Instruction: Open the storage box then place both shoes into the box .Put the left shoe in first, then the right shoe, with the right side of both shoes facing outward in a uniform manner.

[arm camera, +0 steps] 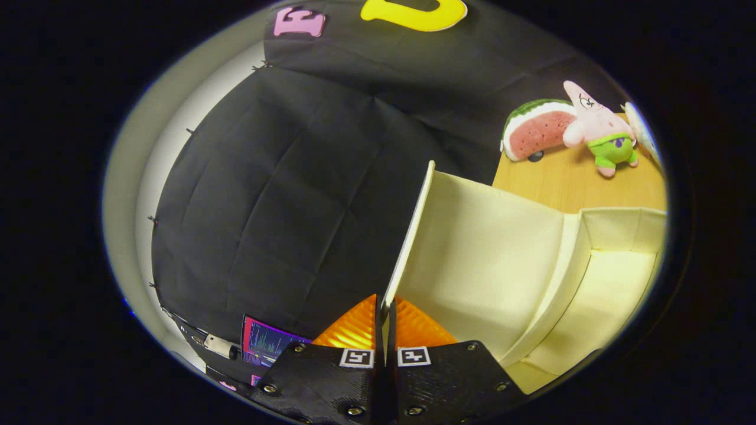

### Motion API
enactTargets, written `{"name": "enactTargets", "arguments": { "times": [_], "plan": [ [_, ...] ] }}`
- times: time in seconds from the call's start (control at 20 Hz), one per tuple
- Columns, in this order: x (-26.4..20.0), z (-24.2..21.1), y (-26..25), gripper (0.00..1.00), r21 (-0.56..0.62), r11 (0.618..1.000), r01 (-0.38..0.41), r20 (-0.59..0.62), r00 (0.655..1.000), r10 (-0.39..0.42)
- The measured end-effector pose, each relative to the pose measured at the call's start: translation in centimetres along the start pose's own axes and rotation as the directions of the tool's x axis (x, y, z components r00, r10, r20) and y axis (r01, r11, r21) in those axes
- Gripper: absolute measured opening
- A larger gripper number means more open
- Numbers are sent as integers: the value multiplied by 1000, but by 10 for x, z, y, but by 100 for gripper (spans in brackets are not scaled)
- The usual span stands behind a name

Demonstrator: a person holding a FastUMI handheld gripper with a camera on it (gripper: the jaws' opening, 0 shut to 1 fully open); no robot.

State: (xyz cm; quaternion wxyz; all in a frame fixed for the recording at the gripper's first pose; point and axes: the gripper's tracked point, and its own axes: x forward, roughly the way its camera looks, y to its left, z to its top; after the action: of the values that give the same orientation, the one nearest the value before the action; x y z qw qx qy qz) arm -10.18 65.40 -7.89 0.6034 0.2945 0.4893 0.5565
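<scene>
Standing open on the wooden table [567,183], the cream storage box [608,277] lies to the right of the fingers, its lid [478,260] swung up on edge. The gripper [385,307] is clamped on the lid's front edge, both fingers pressing it. Beyond sit a watermelon plush [534,130] and a pink star plush [599,127].
</scene>
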Motion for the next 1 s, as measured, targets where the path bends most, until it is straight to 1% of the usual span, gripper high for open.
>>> {"name": "enactTargets", "arguments": {
  "times": [0.1,0.3,0.45,0.65,0.8,0.85,0.9,0.95,1.0],
  "plan": [
    [22,-6,-6,1,1,1000,21,-3,1000,-21],
    [64,-21,-27,0,-2,995,96,-32,995,-96],
    [89,-31,-47,3,-23,988,150,-54,987,-151],
    [115,-49,-77,3,-33,971,237,-100,966,-239],
    [128,-58,-101,5,-68,952,299,-132,943,-306],
    [127,-59,-103,8,-84,948,307,-139,938,-317],
    [128,-59,-100,11,-97,950,298,-140,940,-310],
    [123,-56,-97,23,-118,948,296,-137,941,-310],
    [117,-51,-92,32,-134,948,288,-127,944,-305]
  ]
}}
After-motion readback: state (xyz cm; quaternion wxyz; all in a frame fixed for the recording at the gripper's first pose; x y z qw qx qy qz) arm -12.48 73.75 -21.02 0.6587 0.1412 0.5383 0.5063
